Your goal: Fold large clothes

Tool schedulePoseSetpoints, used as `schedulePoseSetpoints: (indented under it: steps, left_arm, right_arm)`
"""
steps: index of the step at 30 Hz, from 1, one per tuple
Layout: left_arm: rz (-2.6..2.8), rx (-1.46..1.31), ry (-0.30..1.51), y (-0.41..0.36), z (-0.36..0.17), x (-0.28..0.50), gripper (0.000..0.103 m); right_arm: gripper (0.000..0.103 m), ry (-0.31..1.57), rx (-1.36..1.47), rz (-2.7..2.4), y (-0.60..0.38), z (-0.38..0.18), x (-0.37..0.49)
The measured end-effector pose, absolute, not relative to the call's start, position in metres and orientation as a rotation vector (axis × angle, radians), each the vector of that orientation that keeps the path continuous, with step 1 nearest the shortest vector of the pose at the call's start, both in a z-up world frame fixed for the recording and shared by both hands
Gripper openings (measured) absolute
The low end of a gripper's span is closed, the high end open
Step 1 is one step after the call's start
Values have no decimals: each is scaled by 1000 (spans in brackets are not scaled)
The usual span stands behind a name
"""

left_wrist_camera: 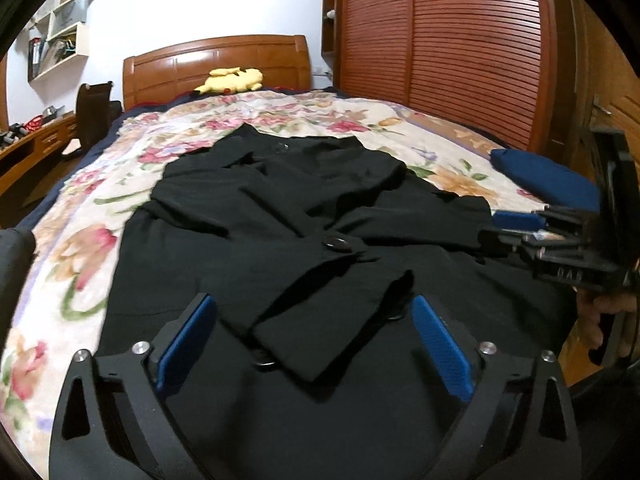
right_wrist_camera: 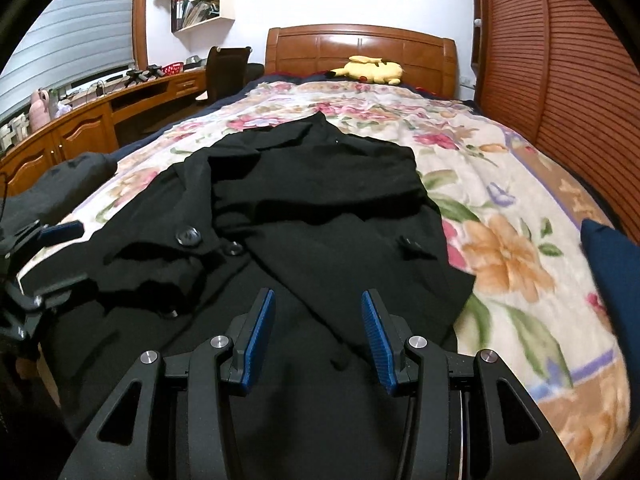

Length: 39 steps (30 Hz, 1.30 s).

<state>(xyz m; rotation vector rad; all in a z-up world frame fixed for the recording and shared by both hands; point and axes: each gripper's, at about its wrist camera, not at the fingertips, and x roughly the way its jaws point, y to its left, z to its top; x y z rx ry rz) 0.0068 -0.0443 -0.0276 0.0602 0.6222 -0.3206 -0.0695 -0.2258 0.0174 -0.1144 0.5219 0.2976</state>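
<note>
Left tongs [left_wrist_camera: 314, 344] stand wide apart, right tongs [right_wrist_camera: 318, 336] half apart, both empty above the near hem of the black coat [left_wrist_camera: 280, 208] spread on the bed [left_wrist_camera: 80, 248]. It looks heavy, thick and limp; pinch the near hem corners.

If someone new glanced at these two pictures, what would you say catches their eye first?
A large black buttoned coat lies spread on the floral bedspread, sleeves folded across its front. A yellow plush toy rests by the wooden headboard. Both grippers, left gripper and right gripper, hang open over the coat's near end.
</note>
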Motion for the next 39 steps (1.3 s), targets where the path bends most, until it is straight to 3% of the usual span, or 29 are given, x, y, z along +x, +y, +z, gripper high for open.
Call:
schedulePoseSetpoints:
  steps: [5, 10, 12, 14, 18, 20, 23, 35, 36, 38, 39]
  left_arm:
    - [-362, 74, 678, -64, -40, 16, 79]
    - [-377, 88, 693, -80, -43, 19, 76]
    - [-380, 93, 696, -86, -44, 21, 66]
    - [-355, 123, 720, -93, -49, 25, 48]
    - [-376, 137, 740, -98, -54, 27, 34]
    - [-397, 127, 728, -98, -50, 24, 16]
    - [-403, 155, 680, -99, -40, 12, 1]
    - [-339, 74, 611, -65, -9, 3, 3]
    - [-345, 71, 626, -68, -10, 6, 7]
    - [-359, 75, 652, -76, -13, 12, 44]
    - [-368, 75, 653, -80, -14, 14, 49]
  right_arm:
    - [47, 530, -145, 295, -239, 8, -74]
    - [47, 540, -125, 305, -250, 2, -76]
    - [47, 558, -140, 291, -252, -5, -74]
    - [47, 573, -151, 278, -254, -9, -70]
    - [47, 592, -159, 272, -255, -14, -66]
    - [47, 591, -160, 269, -254, -13, -66]
    - [47, 579, -171, 272, -251, -12, -68]
    - [47, 538, -145, 300, -250, -3, -71]
    - [47, 535, -141, 300, -251, -1, -71]
    - [47, 528, -134, 302, -251, 2, -72]
    - [47, 523, -132, 302, -251, 3, -72]
